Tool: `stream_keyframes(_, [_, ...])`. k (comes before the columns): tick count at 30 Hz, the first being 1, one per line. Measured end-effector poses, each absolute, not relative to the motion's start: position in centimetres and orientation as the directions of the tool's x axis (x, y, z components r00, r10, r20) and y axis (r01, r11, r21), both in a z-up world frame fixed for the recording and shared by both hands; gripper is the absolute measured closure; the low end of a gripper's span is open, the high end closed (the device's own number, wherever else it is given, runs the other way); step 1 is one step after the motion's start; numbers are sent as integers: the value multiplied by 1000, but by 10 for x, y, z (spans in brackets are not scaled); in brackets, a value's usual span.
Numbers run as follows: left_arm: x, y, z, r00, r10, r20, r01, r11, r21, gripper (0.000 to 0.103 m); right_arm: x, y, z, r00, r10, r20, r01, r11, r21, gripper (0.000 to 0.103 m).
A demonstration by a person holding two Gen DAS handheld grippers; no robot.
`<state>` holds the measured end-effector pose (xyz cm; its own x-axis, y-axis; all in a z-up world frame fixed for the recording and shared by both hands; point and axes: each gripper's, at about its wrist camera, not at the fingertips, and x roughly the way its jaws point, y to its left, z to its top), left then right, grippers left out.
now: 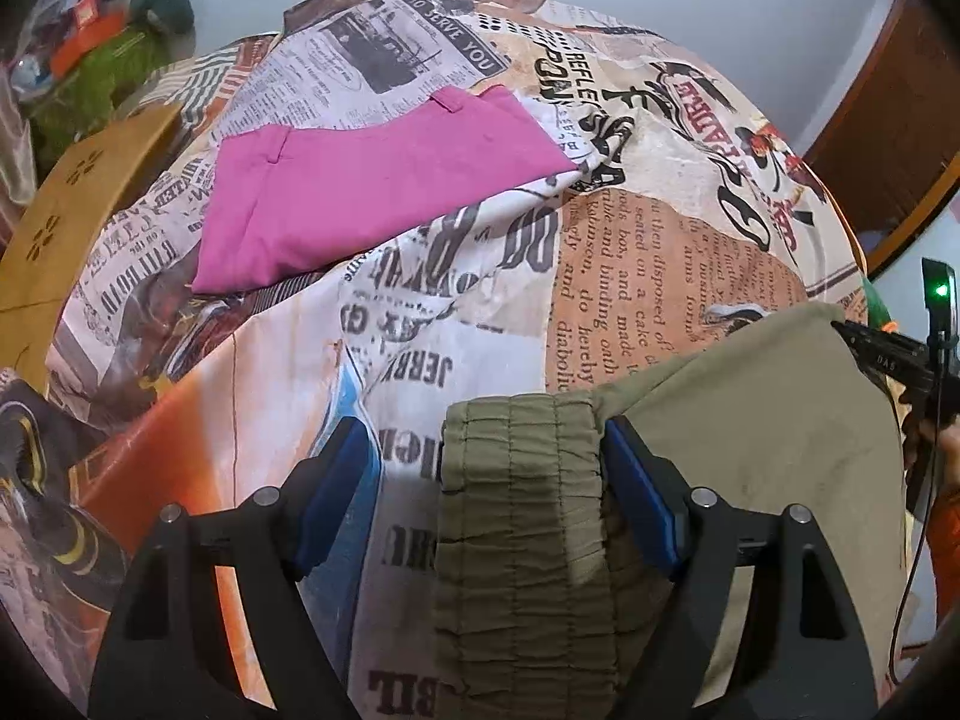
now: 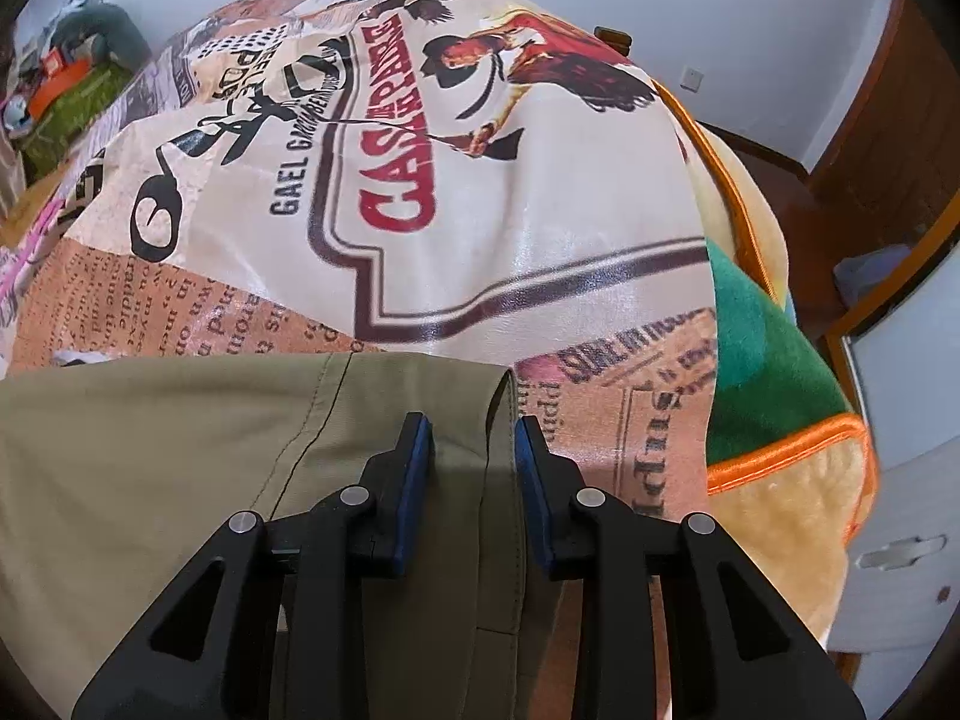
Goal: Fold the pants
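Olive pants [image 1: 750, 438] lie on a newspaper-print sheet [image 1: 420, 360]. Their gathered elastic waistband [image 1: 522, 510] runs up between the fingers of my left gripper [image 1: 489, 438]. The right pad touches the waistband's edge, while a gap of sheet shows beside the left pad, so the jaws stand open. In the right wrist view, my right gripper [image 2: 474, 426] points down at the other end of the olive pants [image 2: 180, 450]. Its blue pads press on a narrow strip of the cloth along the edge [image 2: 474, 468].
Pink folded pants [image 1: 372, 186] lie farther back on the sheet. A wooden board [image 1: 72, 210] and a pile of clutter [image 1: 90, 48] are at the left. A plush green, orange and tan blanket [image 2: 780, 372] hangs off the bed's right side, near a wooden door [image 2: 900, 120].
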<state>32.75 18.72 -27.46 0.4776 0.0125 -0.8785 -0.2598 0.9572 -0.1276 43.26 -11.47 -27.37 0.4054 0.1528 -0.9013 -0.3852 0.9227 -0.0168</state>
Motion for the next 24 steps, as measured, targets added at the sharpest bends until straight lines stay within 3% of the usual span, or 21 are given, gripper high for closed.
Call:
stream_keyframes(8, [322,175,-251,502,42,-864,-226,971,-84,22,418,-110,-233,418,187,-889,-422,906,-8,73])
stream_keyframes(16, [326,151,-209,585,-2,-811,-140,985,-103,22,389,-69,-168,427,431,-795,-544,825,156,60])
stream_keyframes(20, [329,128,-214,570,-45,-820,-74,992,-105,22,372,-32,-168,346,512,-786,-624,752,215,40])
stream_keyframes(24, [331,102,-240,503,-55,-862,-16,997,-73,22,354,-3,-202,251,472,-845,-669,716,201,40])
